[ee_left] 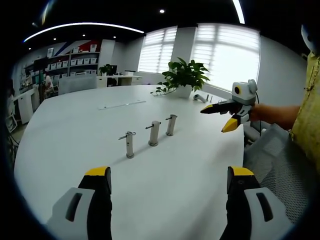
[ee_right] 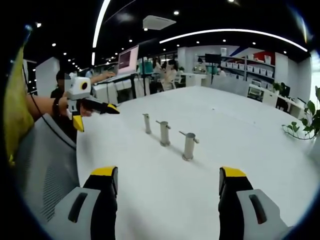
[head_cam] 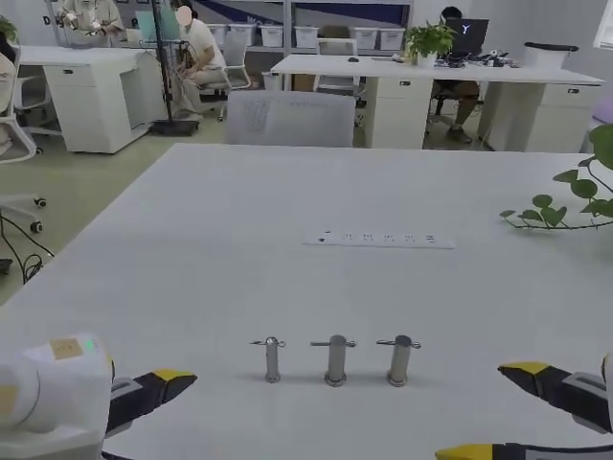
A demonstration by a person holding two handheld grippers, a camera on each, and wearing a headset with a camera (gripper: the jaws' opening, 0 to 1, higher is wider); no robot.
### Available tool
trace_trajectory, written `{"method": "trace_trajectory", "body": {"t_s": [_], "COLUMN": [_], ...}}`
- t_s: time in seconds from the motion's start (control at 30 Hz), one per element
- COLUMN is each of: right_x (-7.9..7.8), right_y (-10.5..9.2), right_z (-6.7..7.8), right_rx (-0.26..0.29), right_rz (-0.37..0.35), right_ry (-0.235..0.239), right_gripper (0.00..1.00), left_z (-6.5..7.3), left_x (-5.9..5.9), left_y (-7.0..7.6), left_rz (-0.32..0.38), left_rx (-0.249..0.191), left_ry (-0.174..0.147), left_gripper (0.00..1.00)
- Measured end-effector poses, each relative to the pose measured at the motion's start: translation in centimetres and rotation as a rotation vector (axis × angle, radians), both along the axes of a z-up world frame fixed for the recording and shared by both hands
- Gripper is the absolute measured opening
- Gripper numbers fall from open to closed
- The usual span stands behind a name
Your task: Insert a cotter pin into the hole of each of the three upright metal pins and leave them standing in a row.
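Left gripper view: the left gripper [ee_left: 169, 172] has its jaws spread wide, holding nothing. Three metal pins [ee_left: 154, 133] stand upright in a row on the white table [ee_left: 60, 135], ahead of the jaws and well apart from them. The right gripper [ee_left: 215, 120] hangs right of the row with jaws parted; a potted plant [ee_left: 184, 77] stands beyond.

Right gripper view: its own jaws gape, empty. The row stands ahead in plain sight.

Head view: the row stands between both grippers. A cotter pin [head_cam: 333, 343] crosses each pin's top. A socket strip [head_cam: 378, 239] lies farther back, a trailing vine [head_cam: 565, 206] at the right, and a grey chair [head_cam: 290, 119] at the far edge.
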State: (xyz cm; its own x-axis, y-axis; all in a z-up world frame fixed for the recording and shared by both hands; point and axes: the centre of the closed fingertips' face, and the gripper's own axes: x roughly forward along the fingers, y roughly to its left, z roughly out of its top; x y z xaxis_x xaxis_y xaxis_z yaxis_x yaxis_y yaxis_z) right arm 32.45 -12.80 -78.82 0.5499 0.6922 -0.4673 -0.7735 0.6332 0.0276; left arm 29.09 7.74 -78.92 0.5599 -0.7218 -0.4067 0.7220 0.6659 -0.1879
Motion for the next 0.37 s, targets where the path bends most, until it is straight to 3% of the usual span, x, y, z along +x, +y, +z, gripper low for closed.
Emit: {"method": "trace_trajectory", "body": {"t_s": [0.37], "right_x": [-0.01], "right_y": [-0.01], "right_z": [-0.14], "right_rx": [-0.002], "right_rz": [0.0], "right_ry": [0.002], "right_gripper": [0.84], "left_z": [-0.09], "left_x": [-0.01], "left_y": [-0.21], "left_rz": [-0.005], "left_rx": [-0.001], "left_ry": [0.002], "left_gripper": [0.96]}}
